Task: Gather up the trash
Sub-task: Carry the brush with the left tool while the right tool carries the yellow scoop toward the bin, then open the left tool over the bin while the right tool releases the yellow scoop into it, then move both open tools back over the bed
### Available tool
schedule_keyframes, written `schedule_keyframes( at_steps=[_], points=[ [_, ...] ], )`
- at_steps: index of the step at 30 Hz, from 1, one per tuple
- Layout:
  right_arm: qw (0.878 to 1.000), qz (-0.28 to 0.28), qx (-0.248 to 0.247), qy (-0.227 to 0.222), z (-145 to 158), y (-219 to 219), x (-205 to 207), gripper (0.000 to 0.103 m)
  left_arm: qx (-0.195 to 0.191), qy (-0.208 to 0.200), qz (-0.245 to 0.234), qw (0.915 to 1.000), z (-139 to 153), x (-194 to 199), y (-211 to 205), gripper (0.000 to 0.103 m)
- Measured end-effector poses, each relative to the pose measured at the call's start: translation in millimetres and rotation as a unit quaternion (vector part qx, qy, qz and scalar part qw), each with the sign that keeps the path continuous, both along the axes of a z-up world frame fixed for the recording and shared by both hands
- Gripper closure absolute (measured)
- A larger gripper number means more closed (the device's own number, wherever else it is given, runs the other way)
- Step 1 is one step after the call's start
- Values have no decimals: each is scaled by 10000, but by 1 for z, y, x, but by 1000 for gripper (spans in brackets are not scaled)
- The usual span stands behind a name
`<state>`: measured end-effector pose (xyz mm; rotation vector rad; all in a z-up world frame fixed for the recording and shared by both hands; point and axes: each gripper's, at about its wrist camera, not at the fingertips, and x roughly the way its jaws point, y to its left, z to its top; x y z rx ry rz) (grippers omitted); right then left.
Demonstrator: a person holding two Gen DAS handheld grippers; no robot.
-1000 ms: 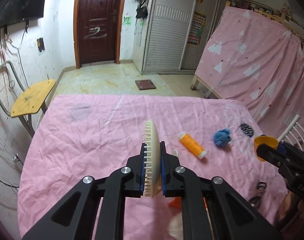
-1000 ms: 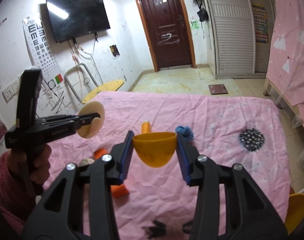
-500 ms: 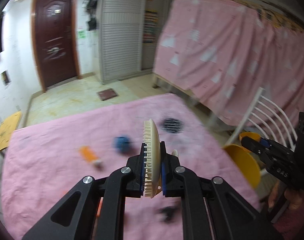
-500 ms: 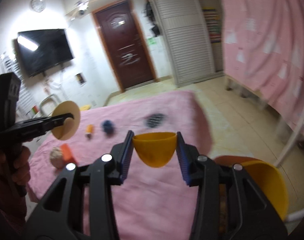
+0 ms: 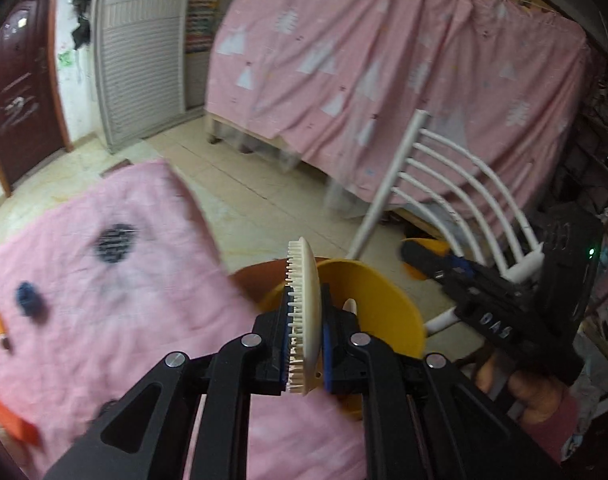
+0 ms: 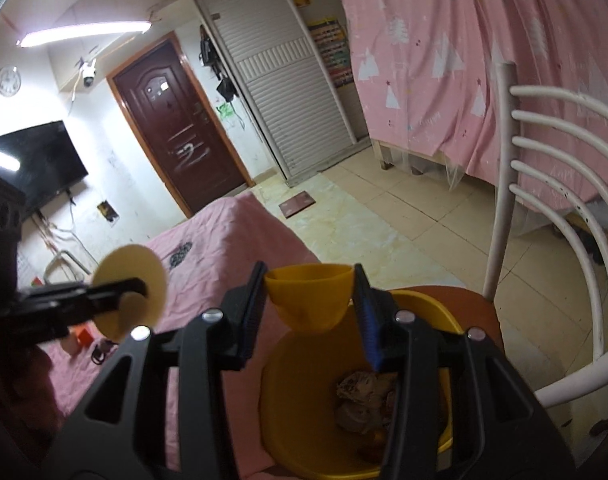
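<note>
My left gripper is shut on a cream round spiked disc, held edge-on just in front of a yellow bin. The disc also shows in the right wrist view, left of the bin. My right gripper is shut on a small yellow cup, held above the yellow bin, which holds crumpled trash. The right gripper also shows in the left wrist view, right of the bin.
The bin stands on a brown seat of a white chair beside the pink-covered table. On the table lie a black spiky disc, a blue ball, an orange spool and an orange block.
Both grippers swung right from over the table to the yellow bin, still holding the disc and the cup. The right gripper now hangs over the bin's opening.
</note>
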<state>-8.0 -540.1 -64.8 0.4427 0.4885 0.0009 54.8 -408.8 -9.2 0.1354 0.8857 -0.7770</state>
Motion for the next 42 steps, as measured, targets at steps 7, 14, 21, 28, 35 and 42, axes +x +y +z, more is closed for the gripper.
schedule_keyframes(
  at_steps=[7, 14, 21, 28, 35, 42],
  points=[
    [9998, -68, 172, -89, -1, -6, -7, 52, -31, 248, -146, 9996, -11, -2, -25, 91],
    [9996, 23, 250, -133, 3, 2, -6, 52, -129, 138, -28, 9998, -1, -5, -10, 85],
    [9992, 336, 66, -199, 12, 34, 4, 47, -273, -134, 269, 9992, 16, -5, 36, 40],
    [9959, 886, -39, -173, 20, 86, 27, 38, -374, -366, 828, 9952, 34, 4, 100, 27],
    [9897, 1412, -160, -193, 30, 136, 48, 35, -247, -516, 1162, 9916, 44, 4, 157, 26],
    [9828, 1810, -350, -95, 31, 184, 57, 32, -89, -725, 1680, 9831, 48, 1, 221, 25]
  ],
)
